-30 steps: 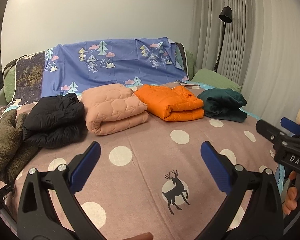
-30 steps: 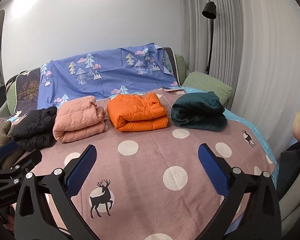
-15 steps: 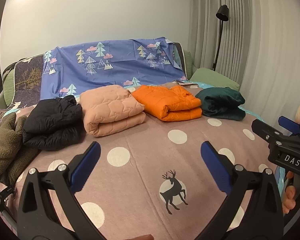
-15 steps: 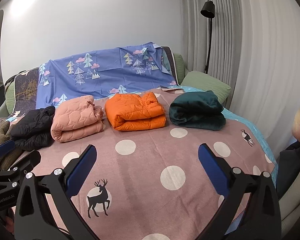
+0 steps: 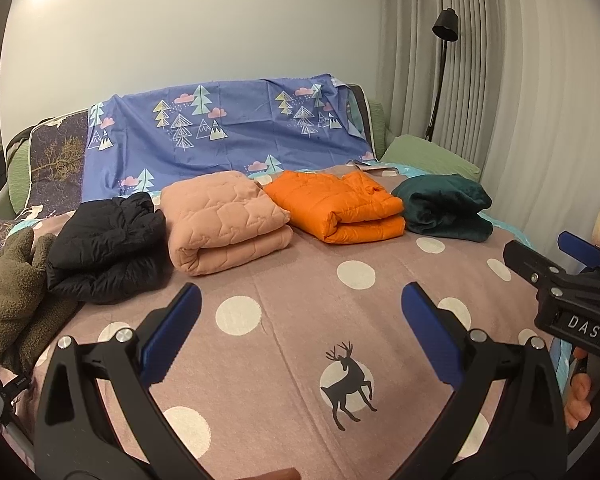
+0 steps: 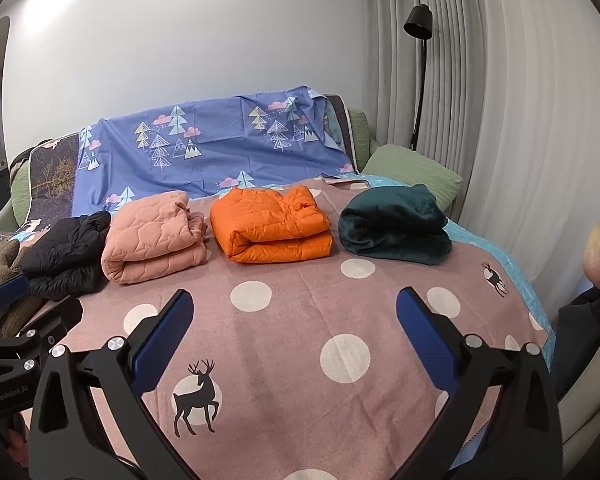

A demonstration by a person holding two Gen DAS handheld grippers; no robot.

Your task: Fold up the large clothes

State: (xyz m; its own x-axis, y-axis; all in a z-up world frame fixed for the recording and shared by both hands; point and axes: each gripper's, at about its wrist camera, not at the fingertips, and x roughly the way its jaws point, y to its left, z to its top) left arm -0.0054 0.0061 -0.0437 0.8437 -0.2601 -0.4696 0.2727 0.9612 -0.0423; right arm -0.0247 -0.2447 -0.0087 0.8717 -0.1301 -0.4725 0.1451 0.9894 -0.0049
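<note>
Your left gripper point(image 5: 300, 334) hangs over the bed point(image 5: 300, 312) with its jaws spread wide and nothing between them. Your right gripper point(image 6: 294, 334) is likewise wide apart and empty above the same cover. Each gripper shows at the edge of the other's view, side by side, apart from each other.

Take the deer print point(image 5: 350, 384) on the cover as your landmark; it lies just past the left gripper's fingers. Beyond the deer, a row of folded clothes crosses the bed. The pink quilt point(image 5: 224, 226) sits beyond and left of the deer, touching the black jacket point(image 5: 108, 246) further left. An olive fleece point(image 5: 18, 292) lies at the far left, against the black jacket and partly under it. The orange jacket point(image 5: 340, 206) lies beyond the deer and slightly right, just beside the pink quilt. The green fleece point(image 5: 446, 208) lies furthest right, near the orange jacket.

Between your grippers and that row, only bare dotted cover shows.

Behind the row, a blue sheet point(image 5: 228, 132) with tree prints drapes over the sofa back. A green pillow point(image 5: 428, 156) lies behind the green fleece, and a black lamp point(image 5: 444, 28) stands before the curtain point(image 5: 520, 80) to the right.
</note>
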